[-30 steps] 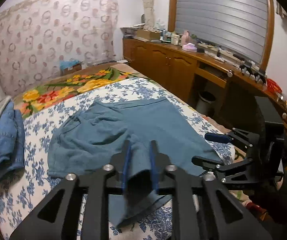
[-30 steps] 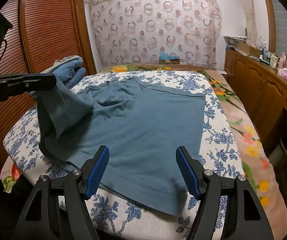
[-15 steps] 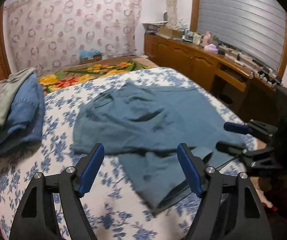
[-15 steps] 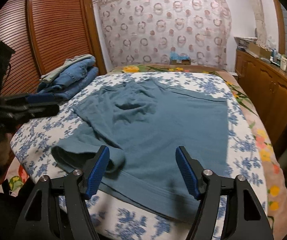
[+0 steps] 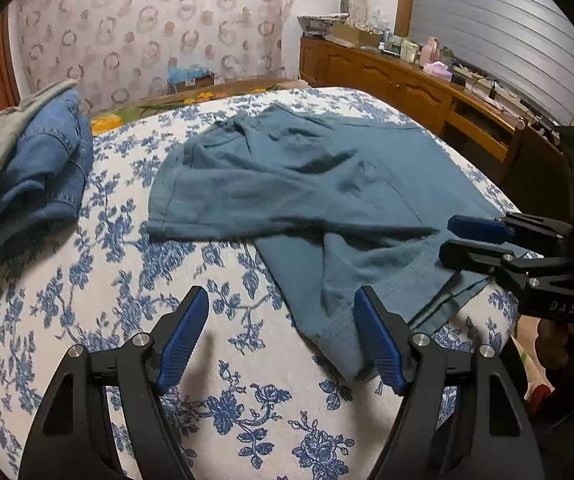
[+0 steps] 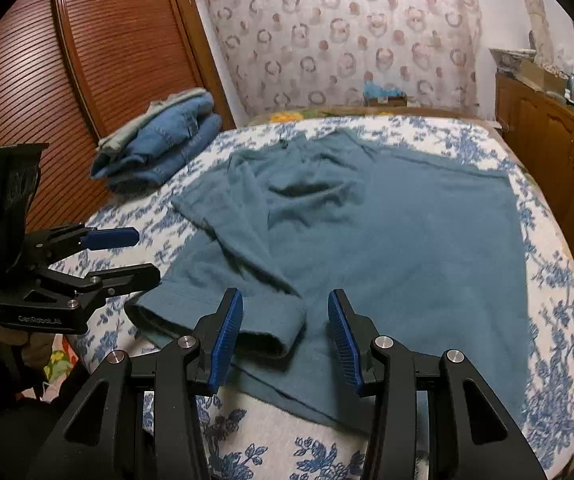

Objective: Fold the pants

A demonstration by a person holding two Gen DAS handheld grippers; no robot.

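The teal pants [image 6: 387,240] lie spread across the bed [image 6: 559,320] on a blue-flowered sheet, with one leg folded over so that its cuff [image 6: 223,320] rests near the front edge. The right gripper [image 6: 285,336] hovers over this cuff with its fingers closing and not yet pressing the fabric, while the left gripper [image 5: 281,340] sits beside the pants over the sheet with fingers spread wide and nothing between them. A stack of folded jeans [image 5: 35,176] lies at the far left of the bed, well apart from the pants, with wooden cabinets [image 5: 399,88] along the right wall.
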